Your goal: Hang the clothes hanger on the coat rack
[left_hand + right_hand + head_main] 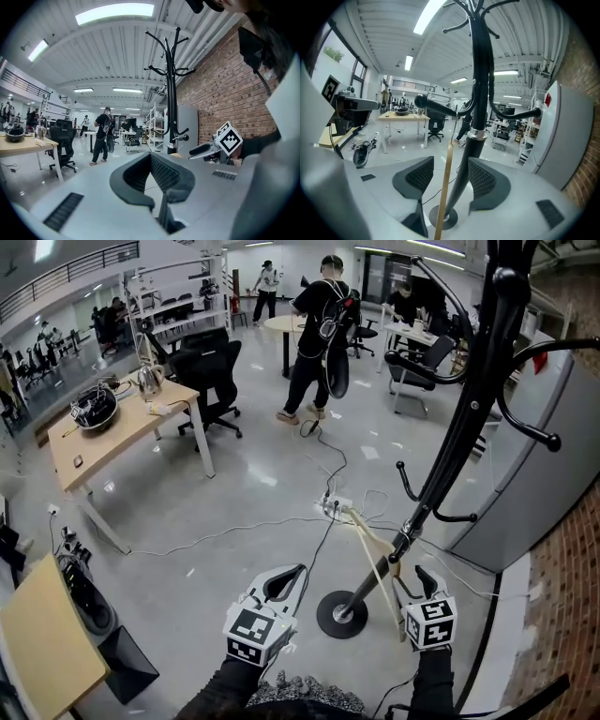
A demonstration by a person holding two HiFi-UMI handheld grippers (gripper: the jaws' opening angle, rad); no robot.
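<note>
The black coat rack [450, 456] rises from a round base [340, 613] on the floor between my two grippers. A wooden clothes hanger [378, 563] hangs beside the pole. In the right gripper view its wooden bar [444, 187] runs down between the jaws, and its thin metal hook reaches up to a black rack arm [436, 106]. My right gripper [450, 173] is open; the pads stand apart from the bar and the pole [478, 93]. In the head view it [417, 577] sits just right of the hanger. My left gripper [298, 571] is shut and empty [151, 159], left of the base.
Cables and a power strip [336, 507] lie on the floor beyond the base. A grey cabinet [544, 474] and a brick wall [572, 615] stand at the right. A wooden desk [122, 427], an office chair [211, 371] and a standing person [314, 334] are farther back.
</note>
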